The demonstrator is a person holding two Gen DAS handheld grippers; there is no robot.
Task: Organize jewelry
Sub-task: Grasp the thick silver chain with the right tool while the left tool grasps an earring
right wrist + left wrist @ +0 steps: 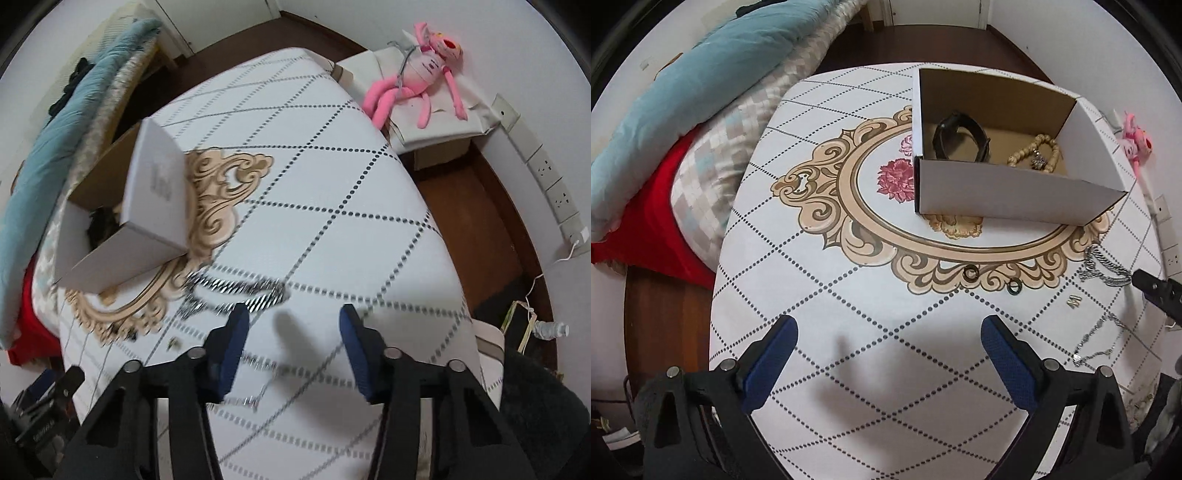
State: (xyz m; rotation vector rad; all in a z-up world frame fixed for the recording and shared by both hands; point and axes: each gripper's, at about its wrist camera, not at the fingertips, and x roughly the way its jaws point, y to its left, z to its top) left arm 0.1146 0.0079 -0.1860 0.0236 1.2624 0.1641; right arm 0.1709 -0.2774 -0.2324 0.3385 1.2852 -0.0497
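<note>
The sorting looks partly done: the open cardboard box (1015, 195), white outside and plain brown inside, already holds a black band (960, 138), stiff and looped like a watch strap or bangle, and a string of pale round beads (1039, 153) with a small metal charm, lying side by side on its floor. Left out on the table (886, 295), whose smooth white cover carries a dotted diamond grid and a scrolled beige medallion with printed flowers, are two small dark rings (970, 273), one on the medallion's border and the second (1014, 287) just beside it, a chunky silver chain bracelet (1102, 269) near the right edge, a tiny gold-coloured piece (1073, 302), and a thin silver chain (1097, 341) with fine links. So I judge five loose pieces are still to go into the box. The left gripper (888, 332) hangs over bare cloth with its blue textured pads spread wide and nothing between them. The right gripper (291, 321) is tipped down just in front of the bracelet (236, 291), which shows there as a blurred glittering band; its jaws stand partly apart and empty, the bracelet lying beyond the fingertips, ungrasped.
</note>
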